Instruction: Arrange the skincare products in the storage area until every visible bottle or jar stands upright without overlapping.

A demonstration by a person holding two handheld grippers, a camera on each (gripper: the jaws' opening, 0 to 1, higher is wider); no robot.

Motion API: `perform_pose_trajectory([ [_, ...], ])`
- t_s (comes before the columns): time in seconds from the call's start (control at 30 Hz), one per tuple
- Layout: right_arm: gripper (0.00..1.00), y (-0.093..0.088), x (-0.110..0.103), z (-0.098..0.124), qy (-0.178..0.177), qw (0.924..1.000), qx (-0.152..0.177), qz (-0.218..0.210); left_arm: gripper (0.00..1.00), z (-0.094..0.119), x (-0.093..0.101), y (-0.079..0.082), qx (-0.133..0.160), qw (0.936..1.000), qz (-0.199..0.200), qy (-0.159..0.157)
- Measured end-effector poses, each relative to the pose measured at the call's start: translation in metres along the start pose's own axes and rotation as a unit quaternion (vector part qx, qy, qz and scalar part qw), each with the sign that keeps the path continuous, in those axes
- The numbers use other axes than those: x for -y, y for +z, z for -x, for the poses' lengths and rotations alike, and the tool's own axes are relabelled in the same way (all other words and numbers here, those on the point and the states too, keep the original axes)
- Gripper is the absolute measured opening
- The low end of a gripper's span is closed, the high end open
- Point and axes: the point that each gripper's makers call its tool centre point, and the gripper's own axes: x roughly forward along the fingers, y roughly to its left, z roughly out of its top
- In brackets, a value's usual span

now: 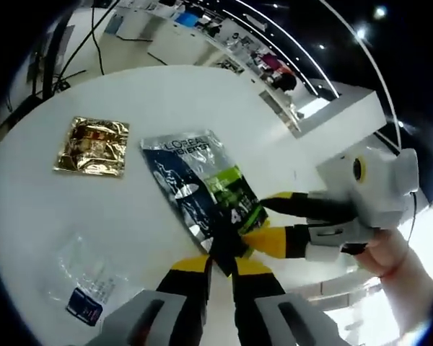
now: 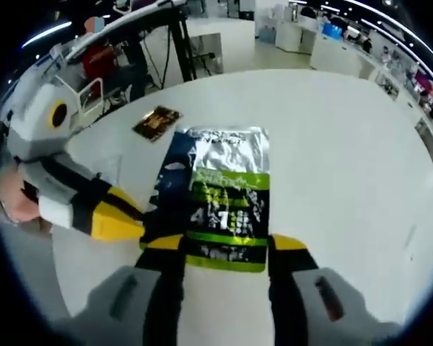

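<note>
A flat silver, blue and green sachet [image 1: 199, 184] lies on the white round table [image 1: 166, 94]. My left gripper [image 1: 221, 265] is shut on its near corner, yellow tips pressed close together. In the right gripper view the same sachet [image 2: 224, 194] lies lengthwise between the jaws of my right gripper [image 2: 225, 249], which stands open and straddles the sachet's near end. The left gripper [image 2: 133, 220] comes in from the left there, its yellow tip at the sachet's edge. The right gripper [image 1: 270, 222] enters the left gripper view from the right, held by a hand.
A gold foil sachet [image 1: 94, 146] lies further left on the table, also seen as the gold sachet [image 2: 157, 121] beyond the big one. A clear plastic packet [image 1: 86, 281] with a blue label lies near the table's edge. Desks and stands fill the room behind.
</note>
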Motion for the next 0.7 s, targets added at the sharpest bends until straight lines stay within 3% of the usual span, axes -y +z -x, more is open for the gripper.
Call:
perform_pose_trajectory([
  [0.17,0.41,-0.006,-0.008,0.004,0.008,0.9997,-0.003,-0.023,0.06,0.007,-0.005,-0.004,-0.020,0.9998,-0.006,0.006],
  [0.47,0.31,-0.023,-0.029,0.014,0.034,0.9963,-0.019,-0.076,0.04,0.022,-0.015,-0.021,-0.073,0.9918,-0.096,0.042],
  [0.57,0.17,-0.024,-0.034,0.021,0.034,0.9959,-0.010,-0.083,0.04,0.025,-0.014,-0.028,-0.079,0.9882,-0.122,0.051],
  [0.63,0.16,-0.033,-0.045,0.022,0.052,0.9913,-0.034,-0.116,0.04,0.026,-0.011,-0.035,-0.083,0.9882,-0.120,0.047],
  [0.67,0.14,-0.040,-0.042,0.022,0.030,0.9936,-0.049,-0.097,0.03,0.028,-0.012,-0.038,-0.085,0.9881,-0.119,0.047],
  [0.7,0.05,-0.045,-0.039,0.022,0.017,0.9947,-0.059,-0.082,0.03,0.029,-0.013,-0.038,-0.086,0.9882,-0.117,0.048],
])
